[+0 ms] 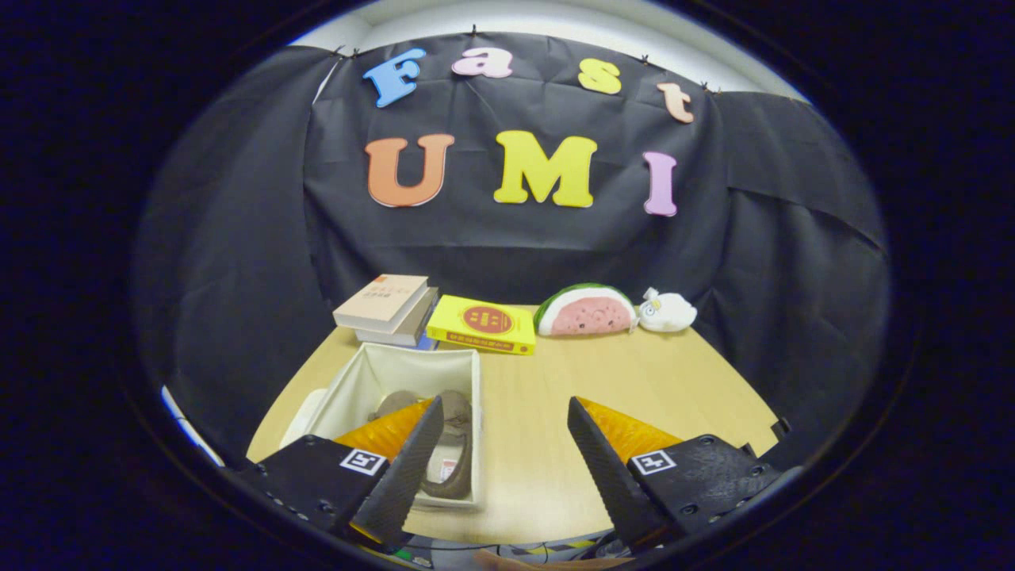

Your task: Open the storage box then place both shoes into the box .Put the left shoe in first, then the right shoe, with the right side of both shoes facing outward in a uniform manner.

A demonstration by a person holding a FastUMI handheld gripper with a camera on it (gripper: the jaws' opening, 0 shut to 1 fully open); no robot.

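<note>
The tongs (501,412) hang spread and empty above the surface (555,381), their left finger overlapping the box (349,388) holding shoes (452,444).

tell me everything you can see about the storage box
The storage box is a white, open-topped rectangular bin with thin, soft-looking walls, maybe fabric. It stands upright on the wooden table, just ahead of a stack of books and a yellow book. Inside lie brown shoes, partly hidden by one finger of the open gripper, which touches nothing. Something white, perhaps its lid, lies against the box's far side from the gripper's gap.
</note>
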